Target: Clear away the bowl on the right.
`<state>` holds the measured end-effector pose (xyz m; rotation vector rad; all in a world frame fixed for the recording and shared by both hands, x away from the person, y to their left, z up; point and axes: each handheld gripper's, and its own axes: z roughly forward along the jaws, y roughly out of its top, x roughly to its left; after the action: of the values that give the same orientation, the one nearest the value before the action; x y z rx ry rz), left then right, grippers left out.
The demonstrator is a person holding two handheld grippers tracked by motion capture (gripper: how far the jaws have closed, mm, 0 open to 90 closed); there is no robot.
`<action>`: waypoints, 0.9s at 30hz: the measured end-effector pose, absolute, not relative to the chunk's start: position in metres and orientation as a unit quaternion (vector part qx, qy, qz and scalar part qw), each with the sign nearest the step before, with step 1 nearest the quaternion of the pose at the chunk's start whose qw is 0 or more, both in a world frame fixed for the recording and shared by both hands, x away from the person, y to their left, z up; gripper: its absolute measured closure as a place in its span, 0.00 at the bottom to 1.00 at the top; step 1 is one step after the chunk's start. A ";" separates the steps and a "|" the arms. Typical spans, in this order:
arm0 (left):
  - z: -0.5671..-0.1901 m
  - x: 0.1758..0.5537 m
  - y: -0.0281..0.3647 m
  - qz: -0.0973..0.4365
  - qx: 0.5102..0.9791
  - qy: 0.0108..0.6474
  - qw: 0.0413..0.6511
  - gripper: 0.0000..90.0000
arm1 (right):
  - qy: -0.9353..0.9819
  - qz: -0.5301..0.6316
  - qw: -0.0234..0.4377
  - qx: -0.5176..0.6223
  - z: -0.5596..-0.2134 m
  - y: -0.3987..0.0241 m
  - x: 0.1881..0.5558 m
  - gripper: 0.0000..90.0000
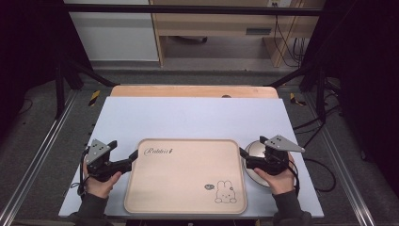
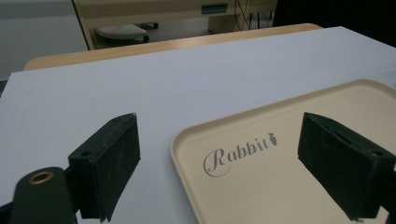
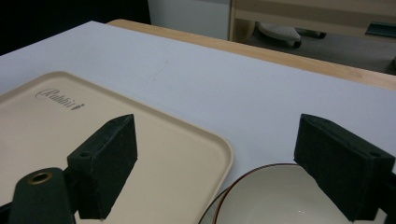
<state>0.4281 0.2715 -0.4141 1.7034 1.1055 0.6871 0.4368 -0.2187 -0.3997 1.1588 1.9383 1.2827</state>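
A beige tray (image 1: 186,174) lies at the table's near middle, printed with "Rabbit" and a small bunny drawing. My left gripper (image 1: 131,159) is at the tray's left rim, near the far left corner, and is open. In the left gripper view the tray (image 2: 289,154) corner sits between the spread jaws of that gripper (image 2: 219,121). My right gripper (image 1: 244,157) is open beside the tray's right rim, above a cream bowl (image 1: 255,148). In the right gripper view the bowl (image 3: 280,196), with its red-brown rim, lies under the right gripper (image 3: 217,119), just right of the tray (image 3: 177,154).
A pale sheet (image 1: 188,115) covers the wooden table, whose bare far edge (image 1: 193,91) shows behind it. Black frame posts (image 1: 60,80) stand at both sides. Shelving and cables (image 1: 282,42) are on the floor beyond.
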 end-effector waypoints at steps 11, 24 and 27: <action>-0.415 0.429 0.272 0.282 0.700 0.453 0.474 0.14 | 0.715 0.468 0.273 0.441 -0.396 -0.225 0.437 0.19; -0.417 0.430 0.272 0.282 0.702 0.454 0.471 0.14 | 0.706 0.458 0.281 0.463 -0.390 -0.241 0.437 0.25; -0.417 0.430 0.272 0.282 0.702 0.454 0.470 0.14 | 0.706 0.455 0.280 0.465 -0.390 -0.243 0.437 0.26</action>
<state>0.4297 0.2724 -0.4172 1.7202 1.1132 0.6899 0.4373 -0.2428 -0.3902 1.2477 1.8928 1.2204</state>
